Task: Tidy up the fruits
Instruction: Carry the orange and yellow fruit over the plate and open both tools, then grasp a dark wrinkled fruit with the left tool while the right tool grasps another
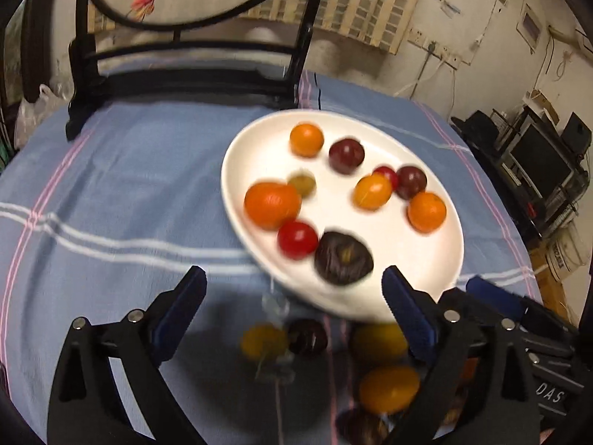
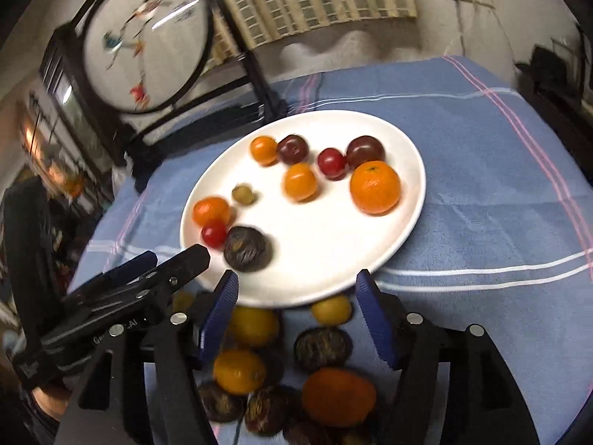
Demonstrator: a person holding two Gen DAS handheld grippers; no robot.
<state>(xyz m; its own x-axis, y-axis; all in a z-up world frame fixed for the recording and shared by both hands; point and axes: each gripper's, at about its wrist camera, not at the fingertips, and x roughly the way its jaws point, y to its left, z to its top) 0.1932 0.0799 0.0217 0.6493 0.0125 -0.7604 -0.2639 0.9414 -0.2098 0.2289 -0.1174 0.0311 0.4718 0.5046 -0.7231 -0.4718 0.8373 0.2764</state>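
A white plate [image 1: 426,278] [image 2: 333,270] on the blue cloth holds several small fruits: oranges [image 1: 272,204] [image 2: 375,187], red tomatoes [image 1: 297,239] [image 2: 214,233], dark purple fruits [image 1: 343,262] [image 2: 247,248] and a small green one [image 1: 302,182] [image 2: 242,194]. More fruits lie loose on the cloth in front of the plate, among them a yellow one [image 1: 389,387] [image 2: 239,371] and an orange one [image 2: 338,396]. My left gripper [image 1: 294,300] is open and empty above them, at the plate's near edge. My right gripper [image 2: 298,298] is open and empty over the loose pile. The left gripper also shows in the right wrist view [image 2: 155,270].
A black-framed round embroidered screen [image 1: 185,55] [image 2: 144,37] stands at the back of the table. The checked blue tablecloth [image 1: 111,185] [image 2: 481,185] covers the table. Shelves with electronics [image 1: 537,170] stand to the right beyond the table edge.
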